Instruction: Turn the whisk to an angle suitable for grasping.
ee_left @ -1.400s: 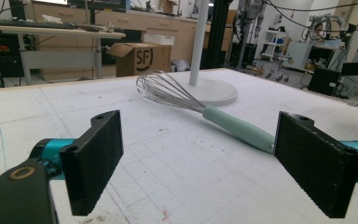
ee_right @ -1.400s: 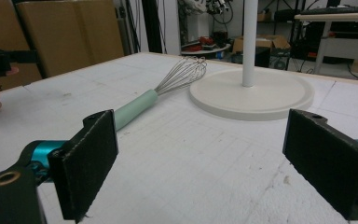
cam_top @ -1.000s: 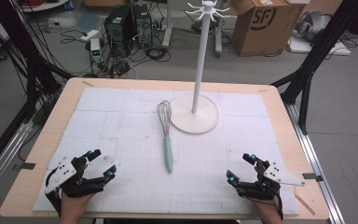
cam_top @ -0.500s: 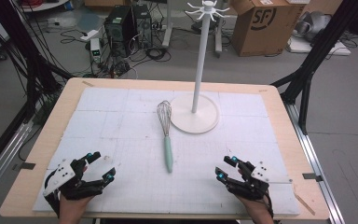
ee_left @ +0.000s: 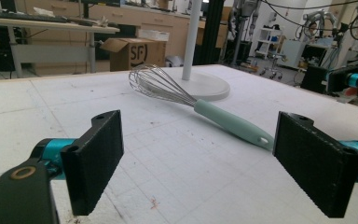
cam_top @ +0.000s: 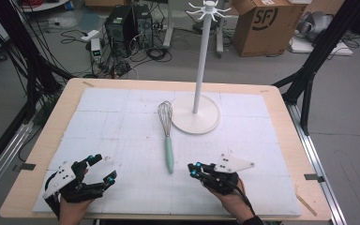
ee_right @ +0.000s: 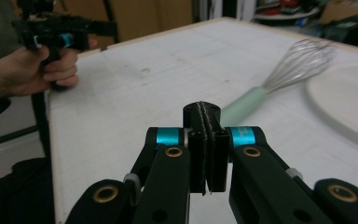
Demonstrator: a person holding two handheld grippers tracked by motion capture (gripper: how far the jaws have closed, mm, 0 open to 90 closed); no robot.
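Note:
A whisk (cam_top: 168, 140) with wire loops and a mint-green handle lies on the white mat (cam_top: 122, 126), handle toward me, beside the white hook stand (cam_top: 195, 121). My left gripper (cam_top: 103, 167) rests at the near left, open and empty; in the left gripper view (ee_left: 200, 163) its pads frame the whisk (ee_left: 200, 109) farther off. My right gripper (cam_top: 193, 169) sits just right of the handle's near end, apart from it. Its jaws have just been closing with nothing between them. They stand shut in the right gripper view (ee_right: 207, 116), the whisk handle (ee_right: 242, 105) just beyond their tips.
The stand's tall pole (cam_top: 202, 56) rises from a round base behind the whisk. The wooden table edge (cam_top: 309, 187) rims the mat. Boxes, cables and black frame legs stand on the floor beyond the table.
My right gripper has slid left toward the whisk handle's near end, and its jaws have gone from wide open to shut. The left gripper and the whisk have stayed put.

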